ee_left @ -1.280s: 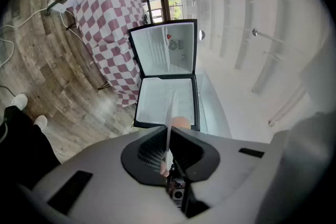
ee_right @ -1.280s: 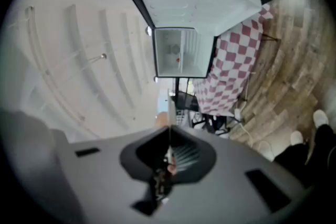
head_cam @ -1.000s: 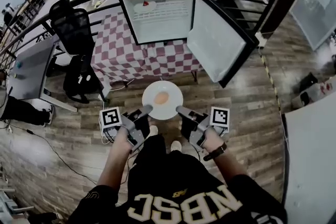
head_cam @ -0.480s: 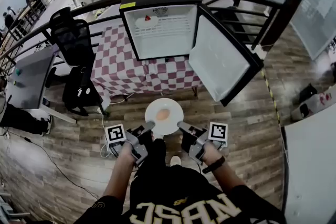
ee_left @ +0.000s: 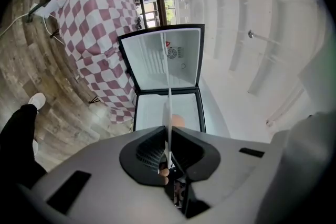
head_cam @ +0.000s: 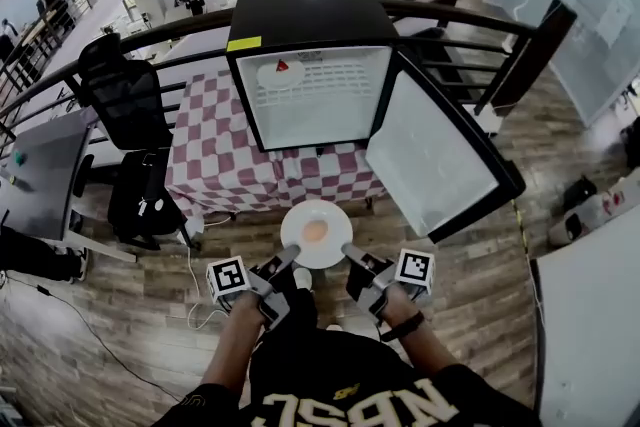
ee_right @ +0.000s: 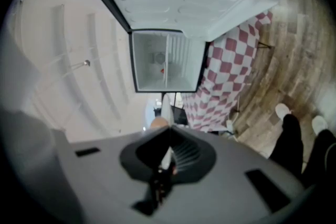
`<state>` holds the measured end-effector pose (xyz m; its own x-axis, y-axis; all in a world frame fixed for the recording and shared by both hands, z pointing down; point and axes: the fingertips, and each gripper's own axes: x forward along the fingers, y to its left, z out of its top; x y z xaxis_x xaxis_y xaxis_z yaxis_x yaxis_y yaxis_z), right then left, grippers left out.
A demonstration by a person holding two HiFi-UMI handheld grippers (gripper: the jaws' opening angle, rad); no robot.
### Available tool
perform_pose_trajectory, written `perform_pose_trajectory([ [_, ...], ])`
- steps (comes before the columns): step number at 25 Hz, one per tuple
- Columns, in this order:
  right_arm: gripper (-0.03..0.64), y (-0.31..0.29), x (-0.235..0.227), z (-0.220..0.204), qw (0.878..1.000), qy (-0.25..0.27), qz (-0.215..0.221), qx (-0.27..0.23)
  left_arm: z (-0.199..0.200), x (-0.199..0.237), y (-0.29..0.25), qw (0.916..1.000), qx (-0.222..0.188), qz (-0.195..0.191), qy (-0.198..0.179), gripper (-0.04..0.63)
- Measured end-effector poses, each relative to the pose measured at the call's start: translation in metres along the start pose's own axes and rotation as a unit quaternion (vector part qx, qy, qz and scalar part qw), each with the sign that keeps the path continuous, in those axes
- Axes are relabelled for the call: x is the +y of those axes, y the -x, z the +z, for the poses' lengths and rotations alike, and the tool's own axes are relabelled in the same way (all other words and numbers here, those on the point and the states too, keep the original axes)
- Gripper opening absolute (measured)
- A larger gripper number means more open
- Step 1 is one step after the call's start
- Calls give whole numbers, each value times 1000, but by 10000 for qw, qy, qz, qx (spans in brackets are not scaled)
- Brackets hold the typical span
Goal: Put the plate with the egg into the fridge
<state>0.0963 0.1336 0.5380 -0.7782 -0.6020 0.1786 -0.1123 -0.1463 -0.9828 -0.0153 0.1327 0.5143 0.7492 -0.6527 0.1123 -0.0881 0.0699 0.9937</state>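
Left gripper (head_cam: 288, 257): pinches the left rim of the plate (head_cam: 300, 218).
Right gripper (head_cam: 348, 251): pinches the right rim.
Egg (head_cam: 315, 232): on the plate, between both grippers.
Fridge (head_cam: 312, 95): open, ahead of them.

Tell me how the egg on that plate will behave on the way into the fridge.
The rounded egg sits free on the smooth, shallow plate, so it would probably roll if the plate tilts. With only the left gripper and right gripper pinching opposite rims, a slip seems possible.
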Motion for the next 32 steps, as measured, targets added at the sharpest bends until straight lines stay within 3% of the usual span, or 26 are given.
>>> perform_pose_trajectory([
  [16,26,-161,25,85,9992,230,-112,-294,175,4,-53,9996,18,-222,144,43],
  [22,26,-195,7,116,9978,139,-282,-576,214,29,-81,9999,-81,81,-64,41],
  [32,28,-241,-47,184,9915,697,-667,-875,258,106,-142,9964,-504,624,-265,28],
])
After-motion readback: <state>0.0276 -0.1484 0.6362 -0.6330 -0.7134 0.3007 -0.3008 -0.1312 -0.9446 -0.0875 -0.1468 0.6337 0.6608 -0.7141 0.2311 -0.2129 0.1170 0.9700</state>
